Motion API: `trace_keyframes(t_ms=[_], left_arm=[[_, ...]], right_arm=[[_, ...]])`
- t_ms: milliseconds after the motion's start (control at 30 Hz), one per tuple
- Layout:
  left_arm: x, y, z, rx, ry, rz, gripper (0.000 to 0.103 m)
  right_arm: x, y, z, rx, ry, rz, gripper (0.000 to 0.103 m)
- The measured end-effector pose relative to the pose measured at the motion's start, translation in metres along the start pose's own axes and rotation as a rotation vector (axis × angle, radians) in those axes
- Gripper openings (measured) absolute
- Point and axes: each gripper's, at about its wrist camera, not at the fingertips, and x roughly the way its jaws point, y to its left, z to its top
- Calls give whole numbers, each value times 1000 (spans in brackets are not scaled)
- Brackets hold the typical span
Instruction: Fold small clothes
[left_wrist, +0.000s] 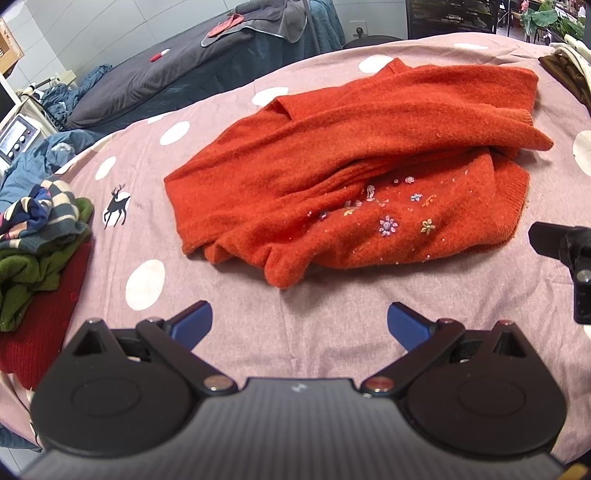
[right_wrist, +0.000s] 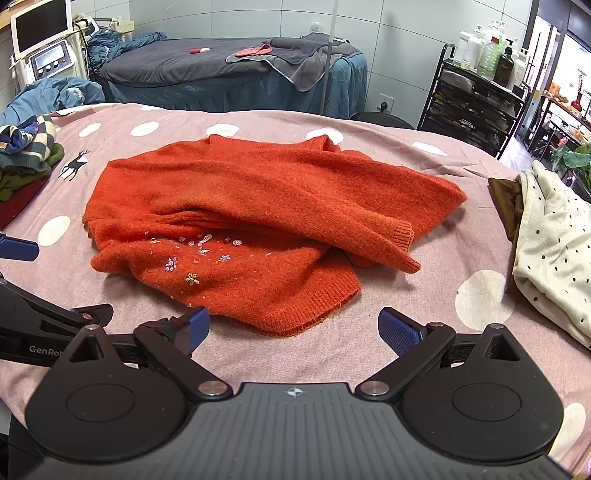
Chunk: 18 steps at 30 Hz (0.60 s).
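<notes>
Orange sweater (right_wrist: 258, 221) rumpled on dotted sheet (right_wrist: 369, 350), left gripper (left_wrist: 300, 325) and right gripper (right_wrist: 293, 328) spread wide

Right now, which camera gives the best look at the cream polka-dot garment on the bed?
The right wrist view shows it best: the cream polka-dot garment lies in full on the right, its black dots and folds clear, over a brown cloth. The left wrist view catches only a cream sliver at the top right edge, dots not readable.
</notes>
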Motion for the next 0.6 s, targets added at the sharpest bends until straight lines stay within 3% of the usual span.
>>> trace_keyframes(t_ms=[433, 600], left_arm=[[1, 0, 0, -7, 3, -8, 103], [4, 3, 0, -28, 19, -46, 103]], right_arm=[[1, 0, -1, 1, -3, 0, 103], [1, 0, -1, 6, -4, -1, 103]])
